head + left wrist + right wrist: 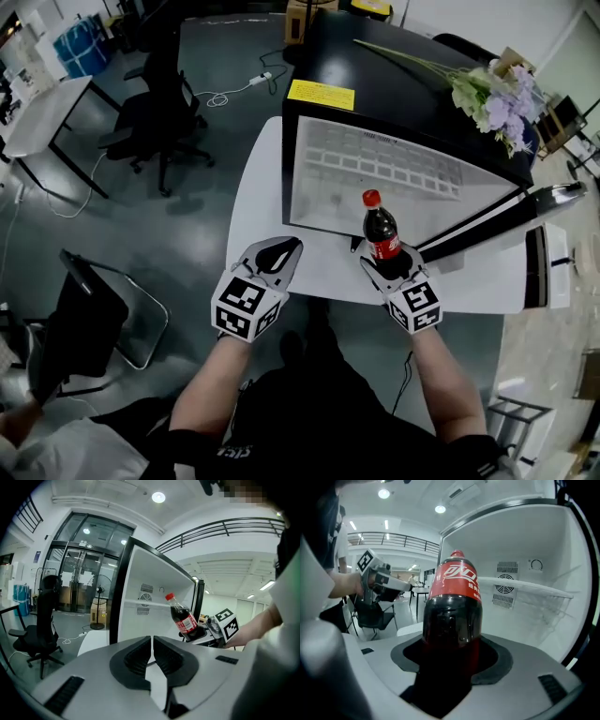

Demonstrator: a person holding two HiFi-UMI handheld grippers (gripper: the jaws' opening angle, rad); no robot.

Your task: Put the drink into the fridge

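A cola bottle (380, 230) with a red cap and red label stands upright in my right gripper (394, 269), which is shut on its lower body just in front of the fridge's open mouth. The bottle (453, 604) fills the right gripper view, its dark base between the jaws. The black fridge (394, 103) has its door (506, 220) swung open to the right, showing a white inside (525, 550) with a wire shelf (520, 585). My left gripper (274, 260) is shut and holds nothing, left of the bottle (182, 616), over the white table.
The fridge stands on a white table (258, 187). Artificial flowers (492, 94) lie on the fridge's top, with a yellow sticker (321, 94) near its left edge. A black office chair (159, 112) stands to the left, a folding chair (89, 314) at lower left.
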